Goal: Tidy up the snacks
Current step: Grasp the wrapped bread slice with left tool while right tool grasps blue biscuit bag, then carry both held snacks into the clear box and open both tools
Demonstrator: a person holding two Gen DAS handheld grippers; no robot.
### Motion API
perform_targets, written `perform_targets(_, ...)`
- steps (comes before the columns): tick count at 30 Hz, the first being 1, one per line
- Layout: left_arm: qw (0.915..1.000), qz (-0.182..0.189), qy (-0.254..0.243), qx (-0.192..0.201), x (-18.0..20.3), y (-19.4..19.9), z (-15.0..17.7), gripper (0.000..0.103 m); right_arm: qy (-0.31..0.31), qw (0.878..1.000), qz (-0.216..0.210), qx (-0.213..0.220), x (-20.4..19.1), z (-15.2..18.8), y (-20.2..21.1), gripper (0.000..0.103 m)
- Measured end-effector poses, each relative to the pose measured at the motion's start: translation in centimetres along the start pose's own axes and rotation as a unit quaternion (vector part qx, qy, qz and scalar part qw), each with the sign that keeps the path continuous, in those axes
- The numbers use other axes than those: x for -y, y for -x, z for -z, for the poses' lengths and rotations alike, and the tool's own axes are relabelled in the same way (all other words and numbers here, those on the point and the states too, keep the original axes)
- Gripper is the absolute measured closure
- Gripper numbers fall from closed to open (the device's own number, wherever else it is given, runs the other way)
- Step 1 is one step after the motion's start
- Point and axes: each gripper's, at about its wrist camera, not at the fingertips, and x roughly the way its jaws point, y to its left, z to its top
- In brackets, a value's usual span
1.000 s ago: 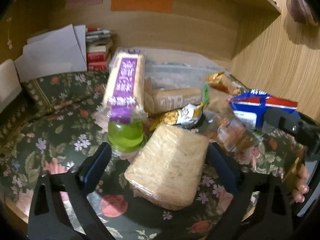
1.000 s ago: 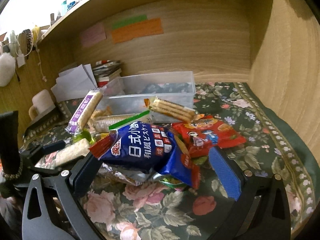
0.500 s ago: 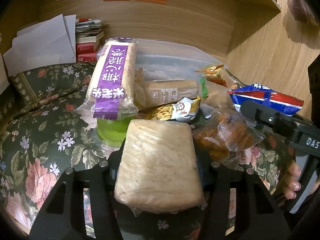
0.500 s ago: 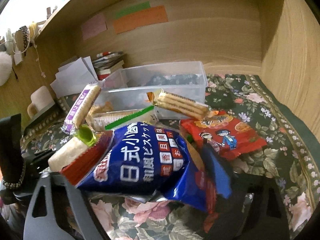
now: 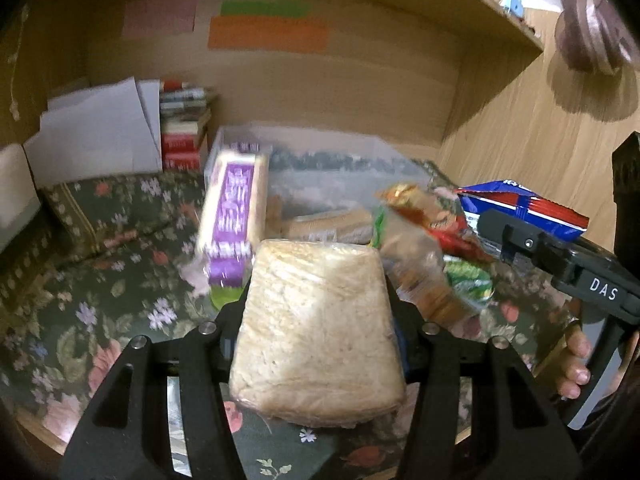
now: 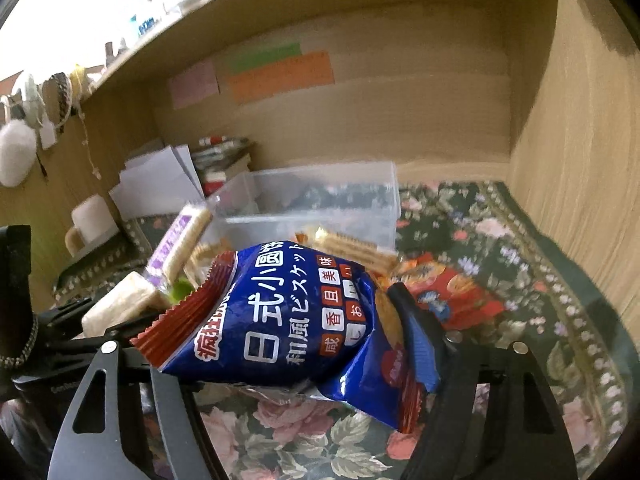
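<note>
My left gripper is shut on a pale rice cracker pack and holds it above the floral cloth. My right gripper is shut on a blue biscuit bag, lifted off the pile; the bag also shows in the left wrist view. A clear plastic bin stands behind the snack pile. A purple-labelled cracker pack leans on a green cup. A red snack bag lies right of the pile.
Books and white papers stand at the back left. A white mug sits at the left. Wooden walls close the back and right side. Several more snack packs lie between the grippers.
Both grippers have closed on their packs and lifted them: the left on the rice cracker pack, the right on the blue bag. Both views rose and are blurred by motion.
</note>
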Motion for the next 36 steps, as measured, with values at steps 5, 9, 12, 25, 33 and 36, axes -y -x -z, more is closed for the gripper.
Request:
perform_targets(5, 0.9997, 0.000, 0.007, 0.024, -0.5, 1.5, -1.9, 0.048, 0.010, 1.000, 0.003, 0.028, -0.2, -1.3, 1.5, 0.031)
perform_targets(9, 0.9989, -0.011, -0.001, 0.046, -0.7, 2.5, -3.6, 0.048, 0.019, 0.999, 0.011, 0.046, -0.2, -2.5, 2.0, 0.031)
perform_targets(12, 0.9981, -0.013, -0.005, 0.060, -1.0, 2.7, -5.3, 0.048, 0.025, 0.998, 0.012, 0.053, 0.0, -3.5, 1.9, 0.031)
perform_targets(25, 0.9960, -0.027, -0.023, 0.082, -1.9, 0.1, -12.1, 0.048, 0.063, 0.995, 0.039, 0.063, 0.2, -8.5, -1.6, 0.031)
perform_targets(33, 0.9977, -0.034, -0.024, 0.054, -2.7, -4.3, -15.4, 0.048, 0.079, 0.995, 0.048, 0.046, 0.6, -11.3, -4.9, 0.031)
perform_targets(36, 0.9981, -0.037, -0.026, 0.040, -3.1, -6.2, -16.2, 0.048, 0.088, 0.994, 0.050, 0.037, 0.5, -12.0, -6.2, 0.031)
